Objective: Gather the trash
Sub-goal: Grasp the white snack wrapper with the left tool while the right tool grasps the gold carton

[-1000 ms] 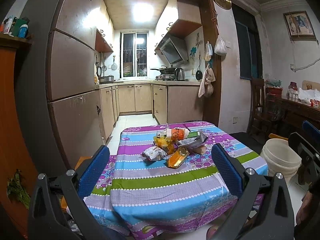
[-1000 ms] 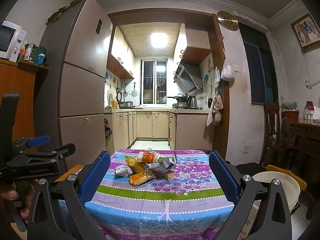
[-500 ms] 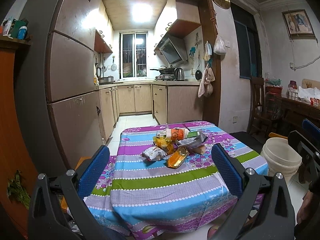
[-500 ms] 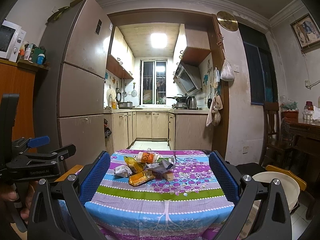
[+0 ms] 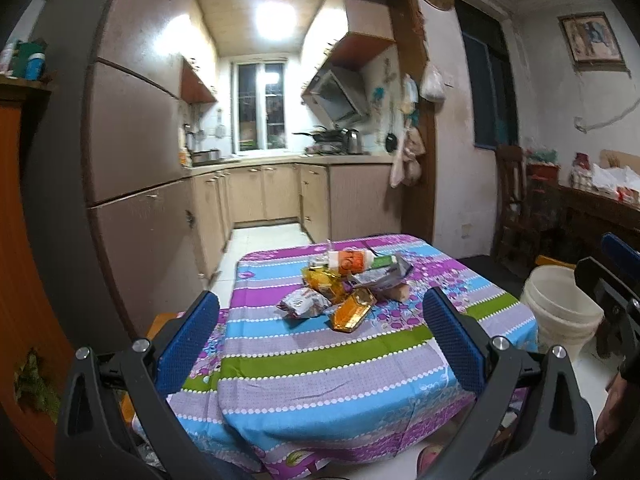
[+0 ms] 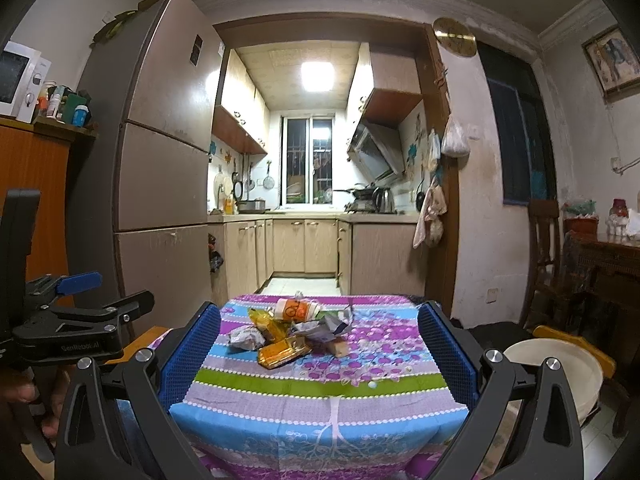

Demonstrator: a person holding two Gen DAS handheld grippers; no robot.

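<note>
Both grippers hang short of the near edge of the tabletop [image 5: 320,364], which wears a striped purple, blue and green cloth. The left gripper [image 5: 320,340] has its blue-padded fingers spread wide with nothing between them. The right gripper [image 6: 320,354] is just as wide apart and just as empty.

Every piece of the rubbish sits in one heap near the middle of the tabletop, a little toward the far edge. There's a crumpled silver snack wrapper [image 5: 301,303] on the left of the heap, and a shiny orange-gold foil packet [image 5: 352,311] nearest us. A yellow crinkled bag [image 5: 322,280] lies behind them, and a white cup with an orange label [image 5: 349,261] is on its side at the back. A grey crushed wrapper [image 5: 382,276] sits to the right.

The white plastic bucket [image 5: 562,312] stands on the floor off the right edge of the tabletop, and I'd judge that's where the trash goes. Its inside, as far as the right wrist view shows, looks bare.

So my read is that nothing has been collected yet, and the whole pile is left to do.

Hard to call: the pieces overlap, so I can't count them. There's a pale brown lump at the heap's right side that I can't identify. The far part of the bucket's bottom is hidden behind the right gripper's frame.
</note>
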